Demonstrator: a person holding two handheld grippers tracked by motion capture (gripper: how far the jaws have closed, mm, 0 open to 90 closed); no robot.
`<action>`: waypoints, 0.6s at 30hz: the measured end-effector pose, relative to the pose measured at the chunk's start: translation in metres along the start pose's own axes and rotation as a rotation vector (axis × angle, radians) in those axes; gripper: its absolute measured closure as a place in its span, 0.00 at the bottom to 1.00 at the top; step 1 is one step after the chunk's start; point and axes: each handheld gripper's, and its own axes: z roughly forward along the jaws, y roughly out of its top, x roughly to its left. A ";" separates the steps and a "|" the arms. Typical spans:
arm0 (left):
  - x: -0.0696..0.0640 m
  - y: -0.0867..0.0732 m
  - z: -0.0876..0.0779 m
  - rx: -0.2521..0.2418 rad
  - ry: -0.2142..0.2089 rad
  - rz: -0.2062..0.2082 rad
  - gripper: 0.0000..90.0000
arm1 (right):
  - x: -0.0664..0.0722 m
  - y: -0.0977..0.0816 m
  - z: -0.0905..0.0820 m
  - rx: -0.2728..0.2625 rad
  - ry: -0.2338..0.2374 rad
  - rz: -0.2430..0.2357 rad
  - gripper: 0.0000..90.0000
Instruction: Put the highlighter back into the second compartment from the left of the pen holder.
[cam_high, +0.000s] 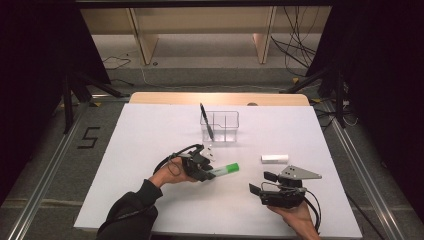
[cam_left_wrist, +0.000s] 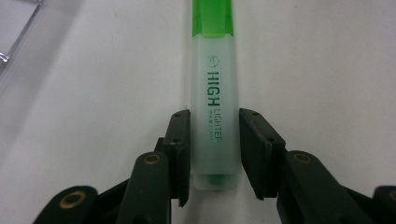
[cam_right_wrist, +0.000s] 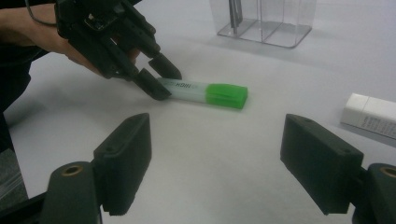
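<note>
clear organizer (cam_high: 227, 125) w/ black pen (cam_high: 206, 121) (upright-ish, leaning in left compartment).

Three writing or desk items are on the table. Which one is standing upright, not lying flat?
The black pen stands, leaning, inside the clear organizer. The green highlighter and the white eraser both lie flat on the white table.

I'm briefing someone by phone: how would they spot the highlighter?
On the white table, look in front of the clear organizer holding a black pen. The highlighter lies flat between the left gripper fingers; unlike the white eraser, it has a green cap.
</note>
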 end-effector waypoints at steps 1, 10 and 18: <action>0.000 0.000 0.000 -0.006 0.000 -0.001 0.73 | 0.000 0.000 0.000 0.001 0.000 0.002 0.29; -0.004 -0.001 -0.001 -0.016 0.033 0.011 0.73 | -0.001 0.001 -0.002 -0.008 -0.005 0.005 0.29; -0.006 0.000 -0.009 -0.083 0.075 -0.029 0.74 | -0.001 0.001 -0.003 -0.024 -0.010 0.020 0.29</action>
